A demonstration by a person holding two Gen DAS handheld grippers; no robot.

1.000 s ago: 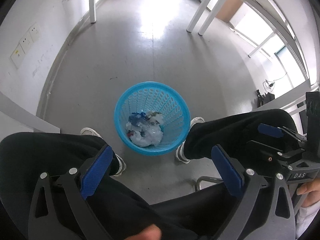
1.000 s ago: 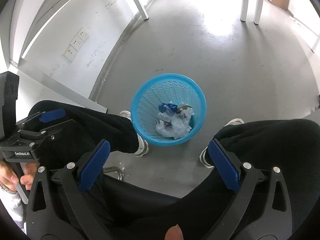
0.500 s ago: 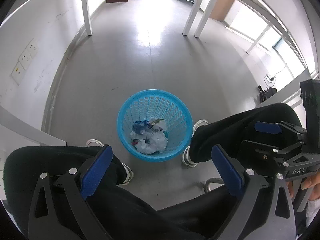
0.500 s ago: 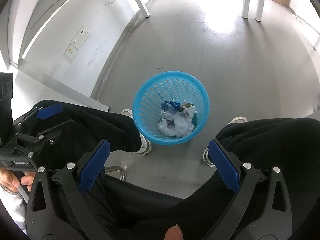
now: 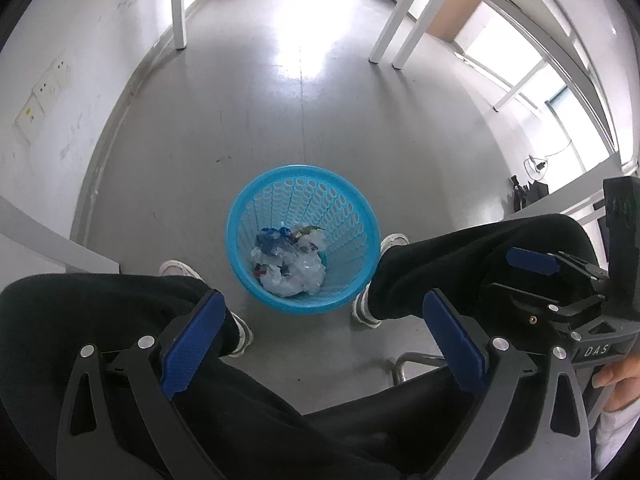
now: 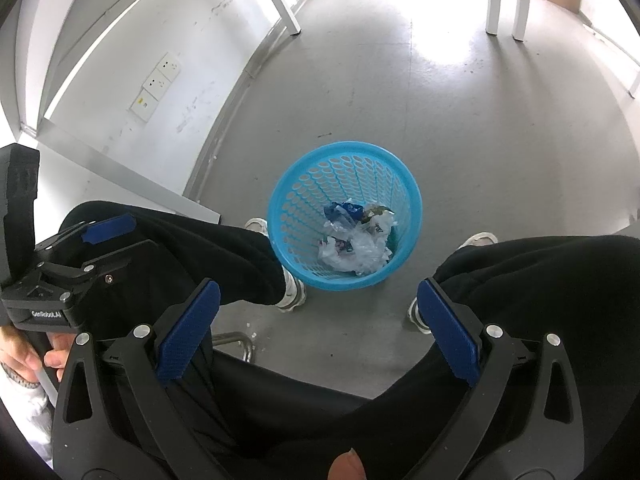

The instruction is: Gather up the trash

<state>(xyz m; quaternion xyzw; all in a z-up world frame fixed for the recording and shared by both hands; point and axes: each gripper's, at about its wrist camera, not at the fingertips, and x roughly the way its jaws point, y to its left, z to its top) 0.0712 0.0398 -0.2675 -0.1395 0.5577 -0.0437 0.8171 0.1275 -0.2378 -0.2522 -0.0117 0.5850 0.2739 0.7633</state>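
Right now my left gripper (image 5: 320, 340) hangs above my lap with its blue-padded fingers (image 5: 192, 340) spread wide apart and nothing between them. My right gripper (image 6: 318, 328) is the same: pads far apart, holding nothing.

Both look down at the blue perforated wastebasket (image 5: 352, 204) standing upright on the grey floor (image 5: 280, 120) between my feet. In the left wrist view it sits just below the middle of the frame; in the right wrist view the wastebasket (image 6: 312, 184) lies slightly right of centre. At its bottom lies the collected trash (image 5: 288, 268): crumpled clear plastic wrap, a scrunched blue wrapper at the upper left of the pile, and some small red and green scraps I cannot make out. From the right wrist the same heap of trash (image 6: 356, 244) rests against the basket's lower right wall.

My black trousers (image 5: 100, 312) fill the lower half of both frames, and my white sneakers (image 5: 394, 240) stand on either side of the basket, close to its rim. In the left wrist view the other gripper shows at the right edge, my right hand (image 5: 618, 382) wrapped around its handle. In the right wrist view my left hand (image 6: 24, 356) grasps the other tool at the lower left edge.

White table legs (image 5: 179, 4) stand at the top of the left view, and wall sockets (image 6: 156, 84) sit on the white wall at upper left of the right view.
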